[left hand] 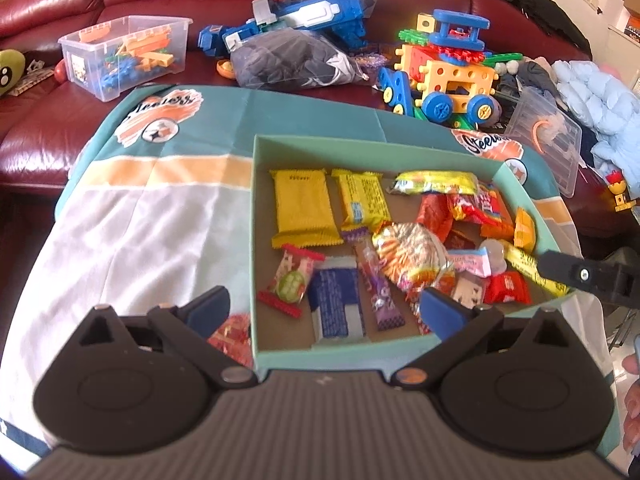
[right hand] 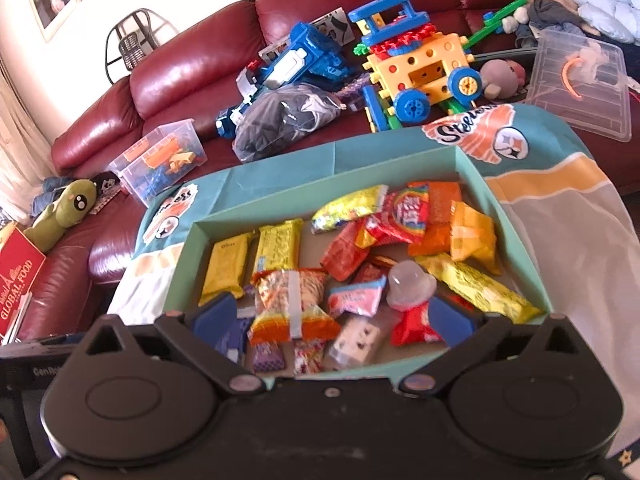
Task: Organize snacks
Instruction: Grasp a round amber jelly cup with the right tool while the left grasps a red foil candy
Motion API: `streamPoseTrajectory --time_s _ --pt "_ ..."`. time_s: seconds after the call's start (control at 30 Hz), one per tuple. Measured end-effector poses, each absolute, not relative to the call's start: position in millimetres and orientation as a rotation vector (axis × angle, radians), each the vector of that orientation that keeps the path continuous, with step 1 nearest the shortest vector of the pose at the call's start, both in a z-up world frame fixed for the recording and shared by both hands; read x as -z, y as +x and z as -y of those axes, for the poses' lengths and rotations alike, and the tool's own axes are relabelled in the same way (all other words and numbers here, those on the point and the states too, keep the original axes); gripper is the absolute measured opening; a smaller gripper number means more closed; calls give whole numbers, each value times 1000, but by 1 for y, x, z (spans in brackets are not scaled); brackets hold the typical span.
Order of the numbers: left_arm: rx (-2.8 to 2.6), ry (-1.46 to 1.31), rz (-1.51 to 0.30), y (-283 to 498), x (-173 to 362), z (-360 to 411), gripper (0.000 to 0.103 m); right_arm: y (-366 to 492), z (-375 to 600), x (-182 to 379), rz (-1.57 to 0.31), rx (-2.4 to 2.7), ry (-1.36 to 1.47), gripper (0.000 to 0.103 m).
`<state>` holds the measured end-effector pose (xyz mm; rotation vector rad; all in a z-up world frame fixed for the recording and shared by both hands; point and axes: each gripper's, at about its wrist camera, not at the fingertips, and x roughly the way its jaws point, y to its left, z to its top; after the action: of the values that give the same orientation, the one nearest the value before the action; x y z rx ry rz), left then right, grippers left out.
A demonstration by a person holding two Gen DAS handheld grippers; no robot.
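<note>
The teal, orange and white cloth (right hand: 560, 200) carries orange badges (right hand: 476, 132) reading "Steelers" near its far corners. A red box (right hand: 18, 280) at the left end of the dark red leather sofa (right hand: 192, 76) reads "GLOBAL FOOD". Wrapper print is too small to read.

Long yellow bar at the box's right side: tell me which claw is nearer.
Right. The right claw has a finger just beside the long yellow bar; the left claw hangs over the near-left part of the box, well apart from it.
</note>
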<state>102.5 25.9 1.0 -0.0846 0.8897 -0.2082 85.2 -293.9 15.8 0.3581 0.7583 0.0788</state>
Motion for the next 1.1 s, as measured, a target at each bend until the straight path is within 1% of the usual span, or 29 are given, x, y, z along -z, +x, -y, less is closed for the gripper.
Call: streamPoseTrajectory --time_s 0.2,0.27,0.3,0.37,0.4,0.47,0.5,0.57,0.73,0.8,0.83,1.0,1.1 --pt "198 -115 -920 80 16 -44 103 59 296 16 -814 -44 347 103" --pt "182 -109 -933 74 26 -49 103 58 294 30 -845 -25 345 94" --pt "170 -104 -942 72 31 -51 103 58 293 36 -858 -23 347 91" --pt "142 -98 -961 70 41 -57 103 59 290 46 -881 -19 343 81" --pt "133 -100 -973 69 45 -61 103 60 287 50 -890 -16 331 79" --pt "117 -111 -997 70 54 -69 103 61 281 57 -899 -13 304 71" --pt "108 -115 -1005 69 57 -73 103 63 279 60 -905 -9 286 70" --pt "87 -118 -1017 68 64 -81 103 66 275 65 -913 -2 256 63" --pt "26 -137 -1041 69 75 -101 103 73 269 78 -934 15 211 48" --pt "5 -148 -1052 70 79 -108 103 75 264 79 -923 13 170 37" --pt "-3 -152 -1056 71 80 -110 103 75 260 79 -920 8 147 28" --pt "-23 -154 -1059 73 83 -118 103 71 251 77 -931 -48 145 28" --pt "8 -95 -1050 79 82 -114 103 70 244 77 -950 -108 179 28"
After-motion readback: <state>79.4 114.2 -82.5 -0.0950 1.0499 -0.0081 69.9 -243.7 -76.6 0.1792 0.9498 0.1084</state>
